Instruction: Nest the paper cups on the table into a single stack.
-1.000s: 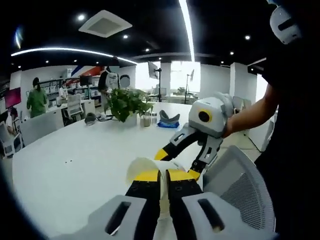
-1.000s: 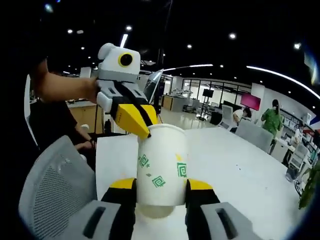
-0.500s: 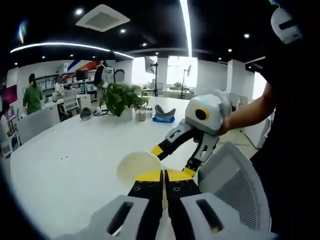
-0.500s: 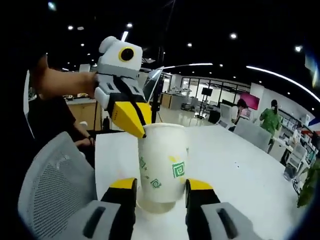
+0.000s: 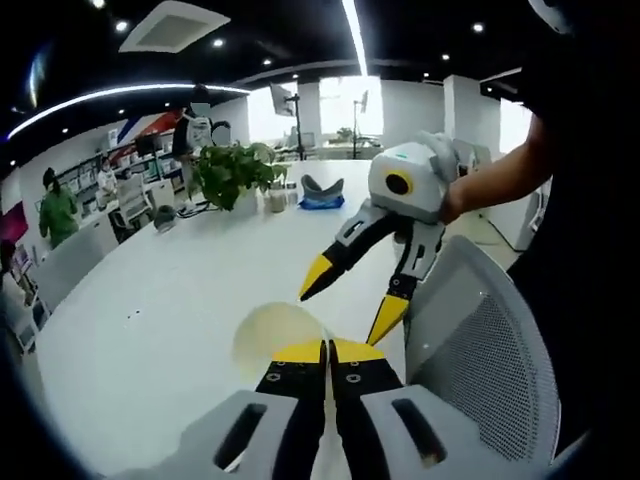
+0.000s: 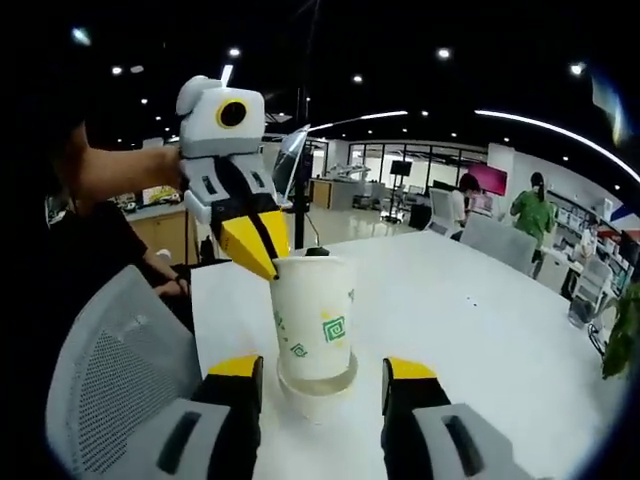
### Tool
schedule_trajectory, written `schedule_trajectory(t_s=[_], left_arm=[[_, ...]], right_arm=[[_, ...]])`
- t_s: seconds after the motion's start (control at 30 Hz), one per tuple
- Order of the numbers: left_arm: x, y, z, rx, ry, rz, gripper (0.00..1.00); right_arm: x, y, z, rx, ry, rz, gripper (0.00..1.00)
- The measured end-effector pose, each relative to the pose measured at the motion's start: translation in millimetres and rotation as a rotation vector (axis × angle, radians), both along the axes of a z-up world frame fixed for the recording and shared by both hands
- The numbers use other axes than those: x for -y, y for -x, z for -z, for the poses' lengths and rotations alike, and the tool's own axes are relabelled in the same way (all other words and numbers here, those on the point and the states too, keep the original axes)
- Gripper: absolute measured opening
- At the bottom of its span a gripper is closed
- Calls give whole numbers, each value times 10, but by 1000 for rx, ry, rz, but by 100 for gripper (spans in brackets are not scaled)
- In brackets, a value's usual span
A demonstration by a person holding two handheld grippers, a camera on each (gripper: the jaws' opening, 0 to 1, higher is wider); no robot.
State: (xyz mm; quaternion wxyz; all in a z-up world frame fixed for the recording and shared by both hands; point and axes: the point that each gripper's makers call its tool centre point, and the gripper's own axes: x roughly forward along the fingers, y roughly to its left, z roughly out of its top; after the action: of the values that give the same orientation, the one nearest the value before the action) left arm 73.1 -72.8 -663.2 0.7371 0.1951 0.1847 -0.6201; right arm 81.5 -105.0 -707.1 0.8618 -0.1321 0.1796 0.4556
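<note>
The upper paper cup (image 6: 314, 316) is pinched at its rim by the closed left gripper (image 6: 262, 265), so that it can be seated in the lower cup (image 6: 318, 385) standing on the white table (image 6: 470, 330). The right gripper (image 5: 346, 305) is held with its jaws spread apart, flanking the stack without touching it, apparently so that the nesting is left unhindered.

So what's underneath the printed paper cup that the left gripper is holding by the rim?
The printed paper cup sits nested in another cup, whose rim rings its base. That lower cup stands on the white table. Its body is mostly hidden, so any further cups beneath cannot be told.
</note>
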Motion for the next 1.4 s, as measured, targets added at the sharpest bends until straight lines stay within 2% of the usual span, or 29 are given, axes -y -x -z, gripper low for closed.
schedule_trajectory(t_s=[0.17, 0.37, 0.7, 0.77, 1.07, 1.4], left_arm=[[29, -6, 164, 26, -68, 30, 0], [102, 1, 316, 11, -84, 55, 0], [238, 29, 509, -77, -71, 94, 0], [264, 36, 538, -113, -60, 97, 0], [284, 55, 674, -194, -33, 125, 1], [264, 32, 839, -235, -40, 143, 2]], right_arm=[[39, 34, 32, -12, -6, 19, 47], [88, 65, 87, -27, -5, 41, 46], [136, 113, 188, -57, -9, 59, 46], [134, 119, 200, -61, -10, 61, 46], [155, 121, 280, -78, -11, 70, 46], [154, 131, 317, -93, -17, 85, 46]])
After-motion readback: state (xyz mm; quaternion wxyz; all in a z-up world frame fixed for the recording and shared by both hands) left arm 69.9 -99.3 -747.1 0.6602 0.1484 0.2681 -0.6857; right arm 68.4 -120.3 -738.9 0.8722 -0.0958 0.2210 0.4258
